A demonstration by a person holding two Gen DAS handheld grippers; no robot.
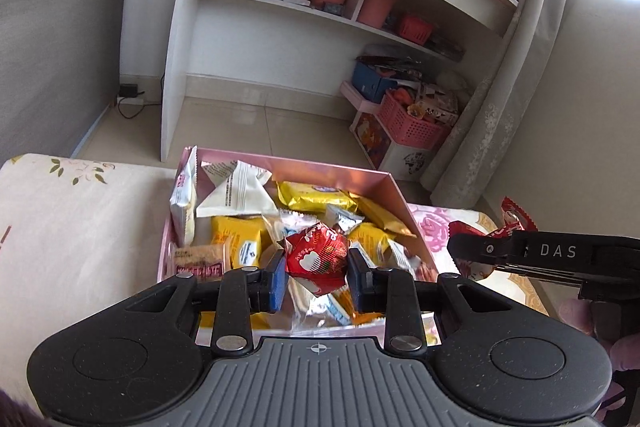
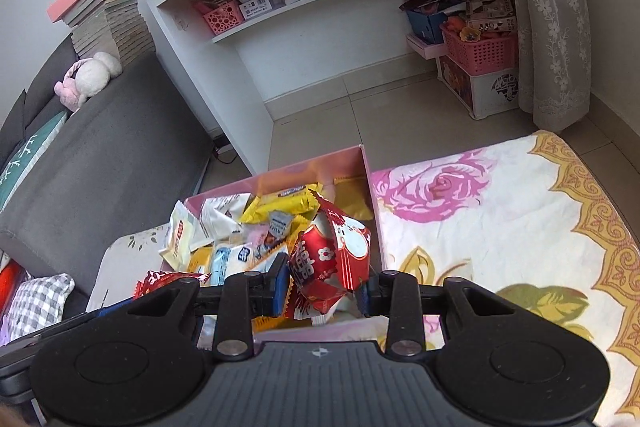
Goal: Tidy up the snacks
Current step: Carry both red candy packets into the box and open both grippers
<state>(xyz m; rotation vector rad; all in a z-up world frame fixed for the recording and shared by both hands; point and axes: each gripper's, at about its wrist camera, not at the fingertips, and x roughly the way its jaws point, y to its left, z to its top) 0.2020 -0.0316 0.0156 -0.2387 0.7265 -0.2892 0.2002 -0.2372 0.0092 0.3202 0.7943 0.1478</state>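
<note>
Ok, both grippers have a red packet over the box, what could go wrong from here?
1. The left gripper pinches its red snack packet by a puffy middle; it could slip or burst.
2. The right gripper holds its red packet tilted, near the pink box wall; it may snag.
3. The box is heaped, so loose packets could spill out.

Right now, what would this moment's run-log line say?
left gripper: shut on red snack packet | right gripper: shut on red-and-white snack packet | both over pink box of snacks
</note>
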